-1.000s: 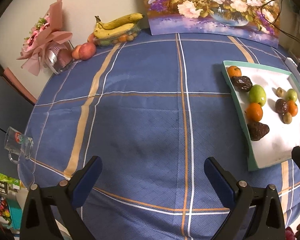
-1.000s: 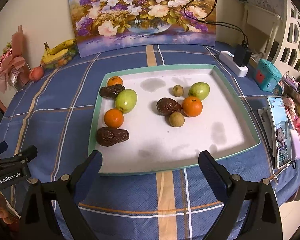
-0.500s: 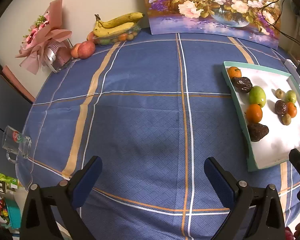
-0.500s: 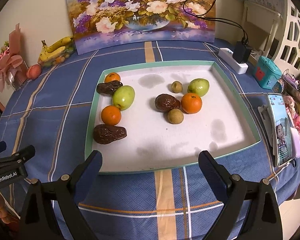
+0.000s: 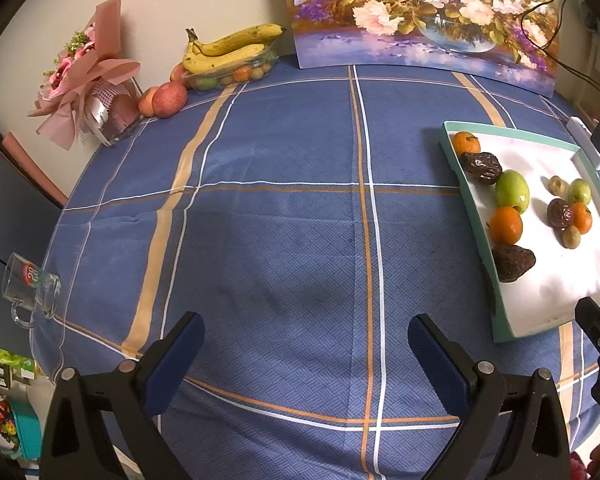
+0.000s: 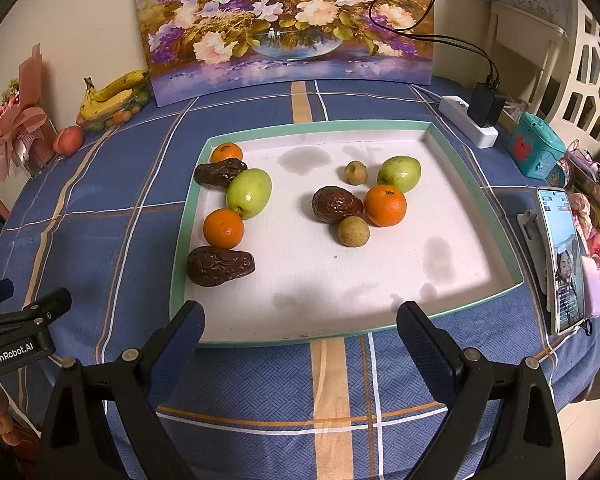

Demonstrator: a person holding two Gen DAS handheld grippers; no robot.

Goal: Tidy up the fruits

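The right gripper [image 6: 298, 326] is spread wide, its two blue-padded fingers [image 6: 178, 336] well apart and holding nothing; the fingers hover above the near rim of the tray [image 6: 284, 342] without touching any fruit. The left gripper [image 5: 302, 338] is likewise fully spread and empty, positioned over bare blue plaid tablecloth [image 5: 268, 216], well to the left of the tray [image 5: 466, 196]. All task fruit lies inside the white, teal-rimmed tray. Along the left wall of the tray, from far to near, sit a small orange [image 6: 227, 152], a brown wrinkled date [image 6: 219, 173], a green pear-shaped fruit [image 6: 249, 193], a second orange [image 6: 223, 228] and a larger date [image 6: 219, 266]; each touches or lies just beside its neighbour. Near the tray centre a second group is clustered: a date [image 6: 336, 204] touching a third orange [image 6: 385, 205], a small tan round fruit [image 6: 353, 231] just in front of them, a green fruit [image 6: 399, 174] behind the orange, and another small tan fruit [image 6: 355, 172] beside it. The near and right portions of the tray floor carry no fruit. At the far left edge of the table lie a bunch of bananas [image 5: 232, 48] on a clear container, an apple [image 5: 169, 98], and a wrapped pink bouquet [image 5: 84, 76]. A glass mug [image 5: 30, 288] stands at the left table edge. A smartphone [image 6: 562, 256] rests to the right of the tray.
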